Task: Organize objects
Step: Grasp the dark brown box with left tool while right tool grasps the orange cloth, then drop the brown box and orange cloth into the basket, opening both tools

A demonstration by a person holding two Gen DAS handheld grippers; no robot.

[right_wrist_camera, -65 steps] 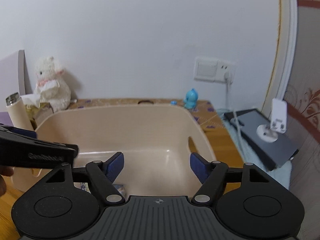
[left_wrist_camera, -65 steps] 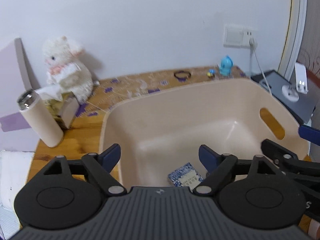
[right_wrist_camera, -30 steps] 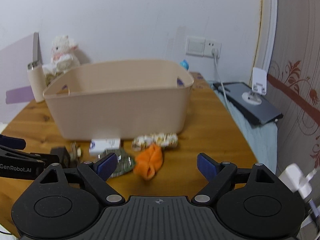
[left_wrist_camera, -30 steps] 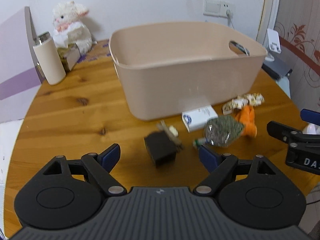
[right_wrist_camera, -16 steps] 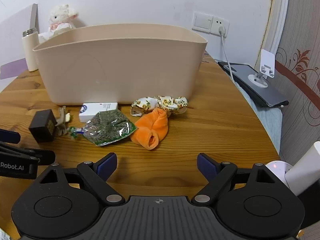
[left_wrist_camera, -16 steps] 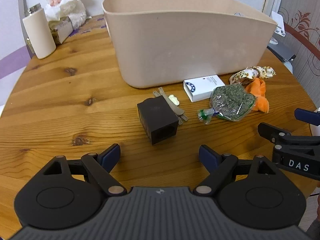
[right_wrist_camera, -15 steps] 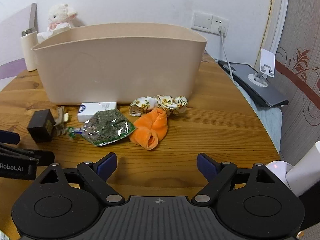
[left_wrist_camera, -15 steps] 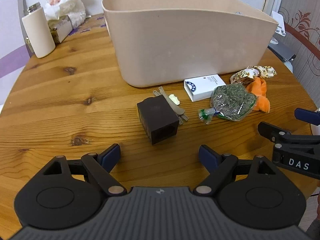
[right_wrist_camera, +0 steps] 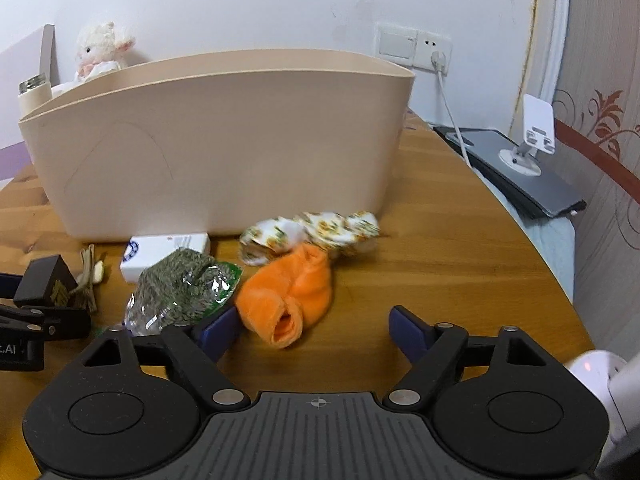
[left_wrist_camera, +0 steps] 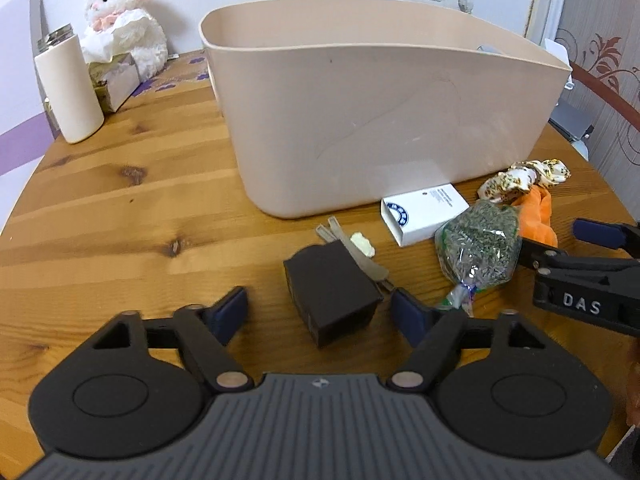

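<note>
Seeing my left gripper (left_wrist_camera: 319,312) jaws wide, straddling the dark box (left_wrist_camera: 330,290) on the table (left_wrist_camera: 120,208) (not clamped); right gripper (right_wrist_camera: 314,326) wide open, empty, before the orange sock (right_wrist_camera: 290,294) near the bin (right_wrist_camera: 224,148).

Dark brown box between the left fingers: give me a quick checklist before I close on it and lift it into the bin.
1. Left gripper open: ok, fingers spread wide.
2. Small dark brown cube-shaped box between the fingers: ok, roughly centred.
3. Box clear of neighbours: not ok, the tan flat sticks lie against its far side.
4. Right gripper out of the way: ok, open and empty, facing the orange fleece sock.
5. Clear bag of green dried herbs clear of the left gripper's right finger: cannot tell, its twisted end lies close.
6. Large beige plastic bin reachable: ok, upright just beyond the box.
</note>
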